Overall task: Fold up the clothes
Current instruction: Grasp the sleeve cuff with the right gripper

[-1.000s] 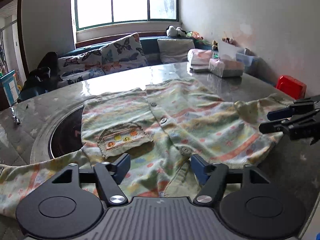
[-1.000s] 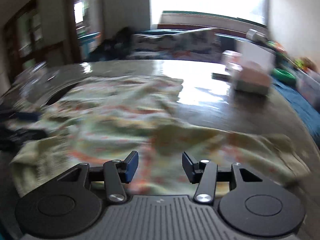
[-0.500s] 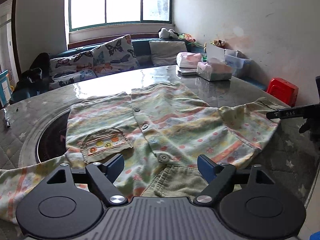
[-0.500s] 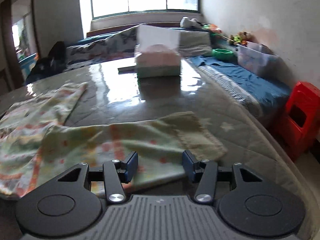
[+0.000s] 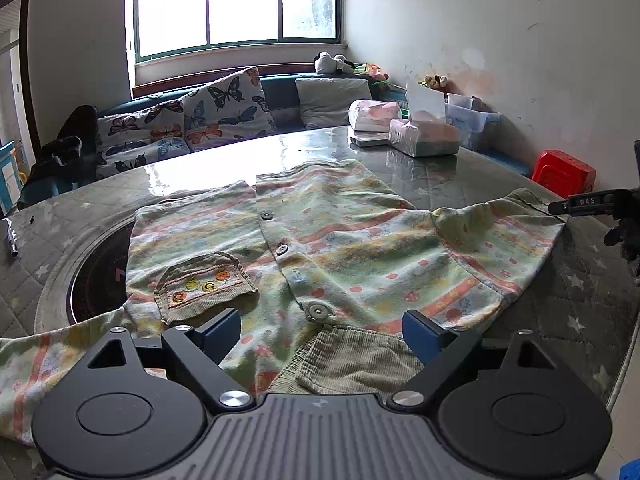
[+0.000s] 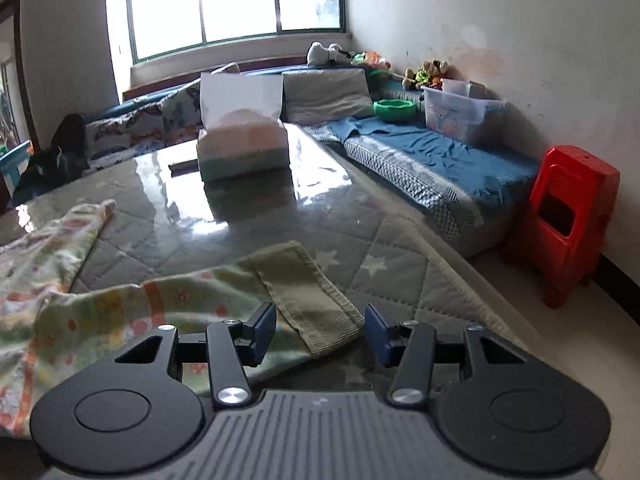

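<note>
A small buttoned cardigan [image 5: 332, 252], pale green with orange stripes and dots, lies spread flat on the table, sleeves out to both sides. Its ribbed collar [image 5: 352, 364] lies just ahead of my left gripper [image 5: 322, 334], which is wide open over the neckline with nothing held. In the right wrist view the right sleeve's ribbed cuff [image 6: 316, 300] lies between the fingers of my right gripper [image 6: 320, 334], which is open above it. That gripper also shows at the far right of the left wrist view, by the sleeve end [image 5: 536, 216].
The round table [image 5: 440, 176] has a glossy top and a quilted rim; a dark round inset [image 5: 96, 276] sits under the garment's left side. A tissue box [image 6: 242, 148] and packets stand at the far side. A red stool [image 6: 568, 216] and a bench with cushions [image 6: 420, 168] lie beyond.
My left gripper has opened wider and drawn back to the collar. My right gripper has swung round from facing across the garment to the sleeve cuff and opened wider.
</note>
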The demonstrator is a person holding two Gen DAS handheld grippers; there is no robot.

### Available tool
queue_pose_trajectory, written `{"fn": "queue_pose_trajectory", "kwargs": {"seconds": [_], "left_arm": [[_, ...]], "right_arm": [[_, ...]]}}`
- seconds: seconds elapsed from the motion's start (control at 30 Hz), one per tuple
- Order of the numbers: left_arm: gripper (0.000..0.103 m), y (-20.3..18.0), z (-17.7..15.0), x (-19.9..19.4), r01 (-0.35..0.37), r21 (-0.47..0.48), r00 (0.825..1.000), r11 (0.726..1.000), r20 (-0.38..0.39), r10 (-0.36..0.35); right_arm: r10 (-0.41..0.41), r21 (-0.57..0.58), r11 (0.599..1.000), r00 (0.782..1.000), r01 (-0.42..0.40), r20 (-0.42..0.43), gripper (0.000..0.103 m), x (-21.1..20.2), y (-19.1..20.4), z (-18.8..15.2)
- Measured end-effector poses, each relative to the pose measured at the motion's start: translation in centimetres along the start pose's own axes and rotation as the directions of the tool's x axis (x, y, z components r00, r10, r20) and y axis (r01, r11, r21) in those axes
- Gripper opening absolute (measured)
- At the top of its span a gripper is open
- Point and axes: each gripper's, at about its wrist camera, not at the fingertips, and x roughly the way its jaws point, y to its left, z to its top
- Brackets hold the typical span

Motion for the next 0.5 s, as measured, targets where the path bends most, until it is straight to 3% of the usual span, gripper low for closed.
{"fn": "queue_pose_trajectory", "kwargs": {"seconds": [0.23,0.37,0.5], "left_arm": [[0.093,0.25,-0.08,-0.07,-0.017,-0.011,1.0,1.0,-0.003,0.017],[0.093,0.22,-0.19,-0.09,-0.021,-0.015,1.0,1.0,-0.006,0.021],[0.093,0.31,-0.31,-0.09,-0.028,-0.02,1.0,0.999,-0.009,0.027]], "right_arm": [[-0.04,-0.036,0.999,0.999,0.039,-0.009,0.045,0.93,0.5,-0.43],[-0.019,-0.013,1.0,1.0,0.019,-0.011,0.016,0.86,0.4,-0.23],[-0.005,0.009,1.0,1.0,0.005,-0.002,0.008,0.55,0.44,0.0]]}}
